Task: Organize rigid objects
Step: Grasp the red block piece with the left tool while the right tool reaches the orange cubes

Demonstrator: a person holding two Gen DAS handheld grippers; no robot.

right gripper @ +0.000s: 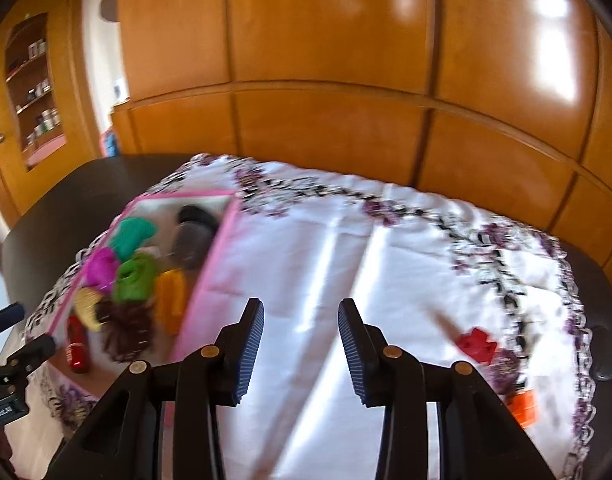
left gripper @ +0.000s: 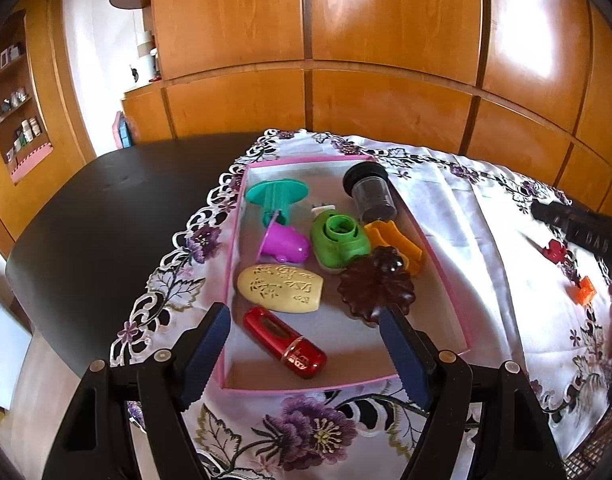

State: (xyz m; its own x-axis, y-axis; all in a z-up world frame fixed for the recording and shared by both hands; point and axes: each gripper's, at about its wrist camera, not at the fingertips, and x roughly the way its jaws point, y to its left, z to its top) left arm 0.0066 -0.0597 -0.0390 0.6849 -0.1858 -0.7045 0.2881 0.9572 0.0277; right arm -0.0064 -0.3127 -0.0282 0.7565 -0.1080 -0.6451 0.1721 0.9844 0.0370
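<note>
A pink-rimmed box [left gripper: 445,280] on the embroidered cloth holds several objects: a red cylinder [left gripper: 284,342], a cream oval plaque [left gripper: 280,289], a dark brown flower-shaped piece [left gripper: 375,286], a green piece [left gripper: 337,240], a magenta piece [left gripper: 286,245], a teal piece [left gripper: 276,196], an orange piece [left gripper: 397,242] and a black-capped jar [left gripper: 371,194]. My left gripper [left gripper: 306,320] is open and empty above the box's near end. My right gripper [right gripper: 302,320] is open and empty over bare cloth, right of the box [right gripper: 216,256]. A red piece [right gripper: 475,344] and an orange piece [right gripper: 523,404] lie on the cloth to its right.
The white floral cloth [left gripper: 485,240] covers a dark table [left gripper: 106,208]. Wooden cabinet doors [left gripper: 385,60] stand behind it. The red piece [left gripper: 555,250] and the orange piece [left gripper: 585,290] also show at the right of the left wrist view, near the other gripper's dark body [left gripper: 577,224].
</note>
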